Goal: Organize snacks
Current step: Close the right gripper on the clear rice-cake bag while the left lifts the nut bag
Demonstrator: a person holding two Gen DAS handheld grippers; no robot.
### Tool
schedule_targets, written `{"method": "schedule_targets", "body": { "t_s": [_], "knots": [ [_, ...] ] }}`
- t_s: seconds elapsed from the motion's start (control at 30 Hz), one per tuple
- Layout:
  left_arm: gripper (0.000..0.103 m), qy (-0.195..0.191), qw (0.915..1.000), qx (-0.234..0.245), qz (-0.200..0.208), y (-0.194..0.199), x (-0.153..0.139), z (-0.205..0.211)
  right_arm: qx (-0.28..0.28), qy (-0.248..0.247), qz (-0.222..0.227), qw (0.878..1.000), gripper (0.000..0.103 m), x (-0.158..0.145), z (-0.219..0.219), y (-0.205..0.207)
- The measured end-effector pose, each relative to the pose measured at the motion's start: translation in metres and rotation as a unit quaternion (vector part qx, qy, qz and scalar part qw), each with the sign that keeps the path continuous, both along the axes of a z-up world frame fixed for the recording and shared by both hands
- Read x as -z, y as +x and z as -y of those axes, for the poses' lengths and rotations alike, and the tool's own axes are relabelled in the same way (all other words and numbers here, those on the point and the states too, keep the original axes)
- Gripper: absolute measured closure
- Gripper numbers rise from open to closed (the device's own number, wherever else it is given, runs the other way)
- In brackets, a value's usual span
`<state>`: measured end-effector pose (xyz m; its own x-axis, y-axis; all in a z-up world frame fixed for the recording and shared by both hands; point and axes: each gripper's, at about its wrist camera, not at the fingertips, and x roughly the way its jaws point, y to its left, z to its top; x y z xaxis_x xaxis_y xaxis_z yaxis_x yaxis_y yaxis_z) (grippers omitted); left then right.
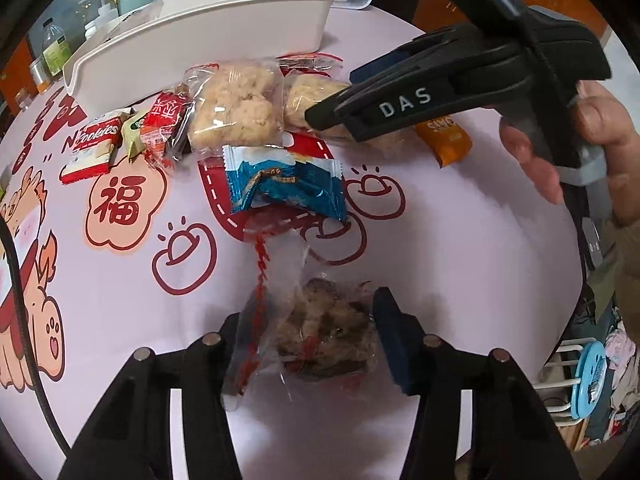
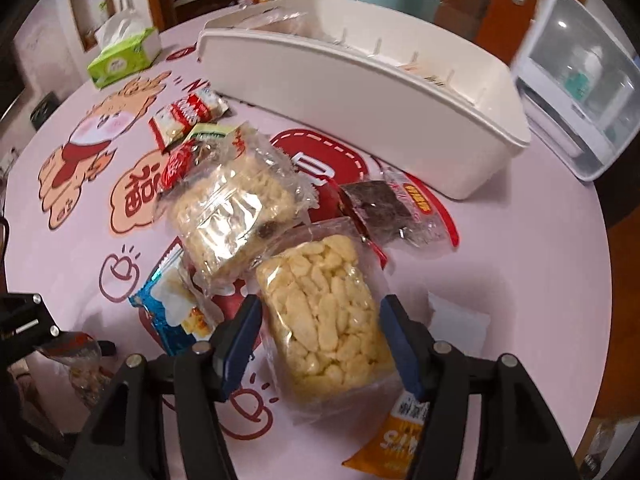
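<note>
In the left wrist view my left gripper is shut on a clear packet with a dark brown snack; its right pad touches the snack and the left finger is hidden behind the crinkled wrapper. My right gripper is open and straddles a clear packet of yellow puffed rice cake lying on the pink tablecloth, a pad close beside each long side. In the left view the right gripper points down at that packet, held by a hand. A long white divided tray stands behind the snacks.
Loose on the cloth lie a second rice cake packet, a blue packet, a red-and-white cookie packet, a dark bar in clear wrap and an orange packet. A green tissue box and a clear plastic bin stand further back.
</note>
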<state>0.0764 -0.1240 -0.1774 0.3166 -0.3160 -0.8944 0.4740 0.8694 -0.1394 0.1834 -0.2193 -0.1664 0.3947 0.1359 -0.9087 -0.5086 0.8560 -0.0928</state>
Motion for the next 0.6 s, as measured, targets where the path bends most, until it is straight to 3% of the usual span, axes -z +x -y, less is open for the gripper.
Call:
{"method": "schedule_targets", "body": {
  "t_s": [0.17,0.37,0.6],
  "knots": [
    [0.053,-0.008,0.9999,0.0,-0.008,0.003,-0.001,-0.003,-0.008,-0.01,-0.002,1.0,0.038,0.005,-0.008,0.001],
    [0.069,-0.031,0.9995,-0.005,-0.008,0.008,-0.012,-0.017,-0.029,-0.01,-0.023,0.999,0.041,0.003,-0.015,-0.005],
    [0.069,-0.042,0.9988,-0.018,-0.015,0.009,-0.012,-0.032,-0.013,-0.014,-0.042,0.999,0.037,0.007,-0.014,0.004]
  ]
}}
